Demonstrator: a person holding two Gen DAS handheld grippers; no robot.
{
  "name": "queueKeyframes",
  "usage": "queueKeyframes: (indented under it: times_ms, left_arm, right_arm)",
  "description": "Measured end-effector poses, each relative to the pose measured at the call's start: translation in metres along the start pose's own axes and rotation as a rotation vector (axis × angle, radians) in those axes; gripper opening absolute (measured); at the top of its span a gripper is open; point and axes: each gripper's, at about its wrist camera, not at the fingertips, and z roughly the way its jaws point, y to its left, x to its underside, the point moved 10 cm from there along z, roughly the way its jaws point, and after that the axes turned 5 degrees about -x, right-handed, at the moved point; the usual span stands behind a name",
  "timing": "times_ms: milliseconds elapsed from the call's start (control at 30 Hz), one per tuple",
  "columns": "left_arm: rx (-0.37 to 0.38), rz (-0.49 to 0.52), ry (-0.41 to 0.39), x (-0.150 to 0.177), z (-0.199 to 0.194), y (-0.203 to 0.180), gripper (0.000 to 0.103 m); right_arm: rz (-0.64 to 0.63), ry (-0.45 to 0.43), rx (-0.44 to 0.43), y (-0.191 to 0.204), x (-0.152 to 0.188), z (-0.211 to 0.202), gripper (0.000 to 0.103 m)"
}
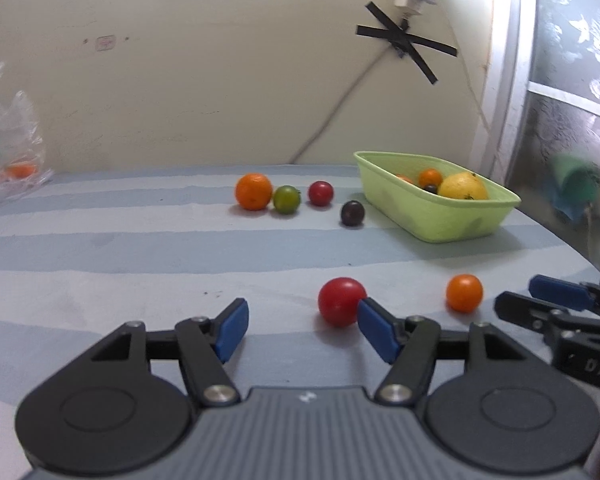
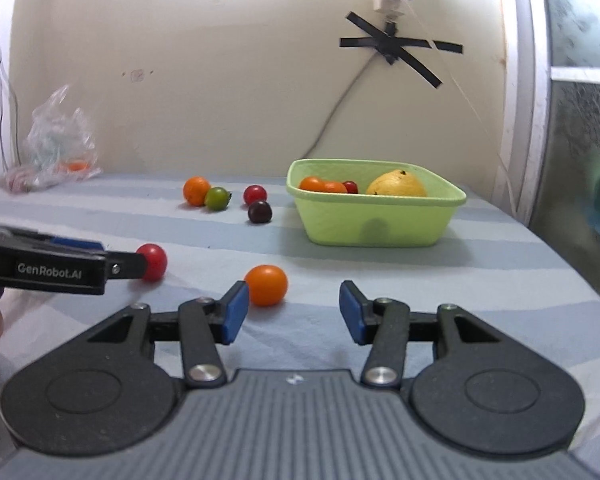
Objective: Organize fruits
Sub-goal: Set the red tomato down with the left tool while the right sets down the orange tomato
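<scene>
Both grippers gape empty over loose fruit on the striped table.
Left gripper (image 1: 302, 330) nudges the round red tomato (image 1: 341, 301); right gripper (image 2: 292, 312) flanks the orange tomato (image 2: 266, 285); either could roll away from the pale-green plastic basket (image 2: 380, 220).

Basket (image 2: 374, 216) at the bench's (image 2: 500, 280) far right holding fruit, four fruits (image 2: 256, 202) in a row left of it, two nearer fruits (image 2: 266, 285) in front, bag (image 2: 56, 140) far left by the wall

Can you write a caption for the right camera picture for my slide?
Open right hand-held gripper beside an orange tomato, with the green basket of fruit behind.
</scene>
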Motion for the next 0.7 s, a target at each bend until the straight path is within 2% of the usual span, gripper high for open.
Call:
queueKeyframes:
  times_ms: [100,133,167,200,267,500,700]
  left_arm:
    - [-0.013,-0.01,-0.023,-0.001,-0.004,0.002,0.062]
    - [-0.022,-0.009,-0.029,-0.001,-0.005,0.002,0.063]
    - [-0.031,-0.007,-0.035,-0.002,-0.006,0.002,0.066]
    - [-0.041,-0.006,-0.042,-0.002,-0.007,0.002,0.075]
    - [-0.061,-0.011,-0.068,-0.004,-0.011,0.004,0.086]
    - [-0.134,-0.005,-0.189,-0.011,-0.029,0.009,0.094]
    - [-0.21,0.05,-0.314,-0.016,-0.048,0.004,0.103]
  right_arm:
    - [0.059,-0.021,-0.016,-0.007,-0.002,-0.002,0.054]
    - [0.076,-0.028,-0.021,-0.009,-0.003,-0.003,0.058]
    - [0.091,-0.033,-0.029,-0.011,-0.004,-0.004,0.059]
    - [0.1,-0.033,-0.038,-0.011,-0.004,-0.003,0.059]
    - [0.113,-0.028,-0.048,-0.012,-0.004,-0.002,0.06]
    - [0.175,-0.043,-0.044,-0.022,-0.004,-0.005,0.06]
    - [0.153,-0.06,-0.013,-0.02,-0.005,-0.009,0.061]
